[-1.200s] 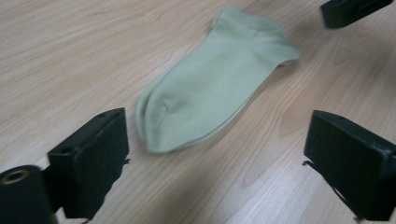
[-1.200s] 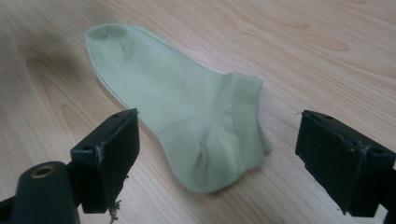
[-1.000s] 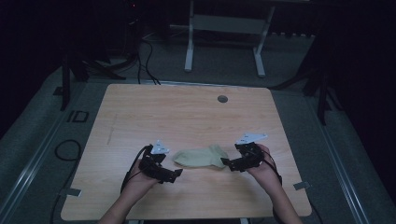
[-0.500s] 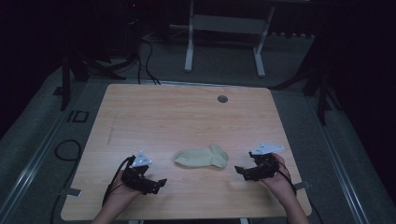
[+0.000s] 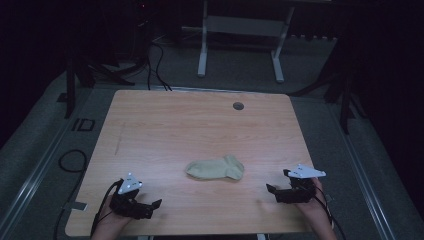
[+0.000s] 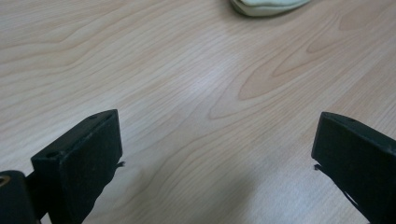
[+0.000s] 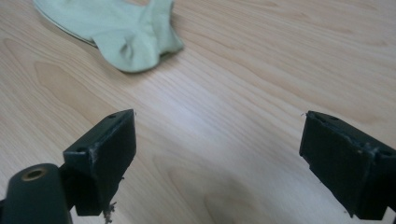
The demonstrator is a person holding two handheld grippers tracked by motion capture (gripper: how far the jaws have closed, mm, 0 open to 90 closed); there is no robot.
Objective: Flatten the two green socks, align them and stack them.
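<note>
a pale green sock lies flat on the wooden table, a bit nearer the front edge than the back edge and about halfway between the two sides. it looks folded over on itself, with the cuff end toward the right.

the left gripper sits near the front left corner, well apart from the sock. its jaws are wide apart with nothing between them, just bare wood. the right gripper sits near the front right corner, also well apart from the sock. its jaws are wide too and hold nothing.

i think the sock job looks done, or the hands are taking a rest between steps. if more folding is wanted, the next move would be to reach back in to one end of the sock and pinch it softly.

in the left gripper view the sock is cut off at the top edge. in the right gripper view the sock is cut off at the top left, so its far end is not seen. the room around the table is very dark. a small round thing near the back edge is too small to tell what it is.
</note>
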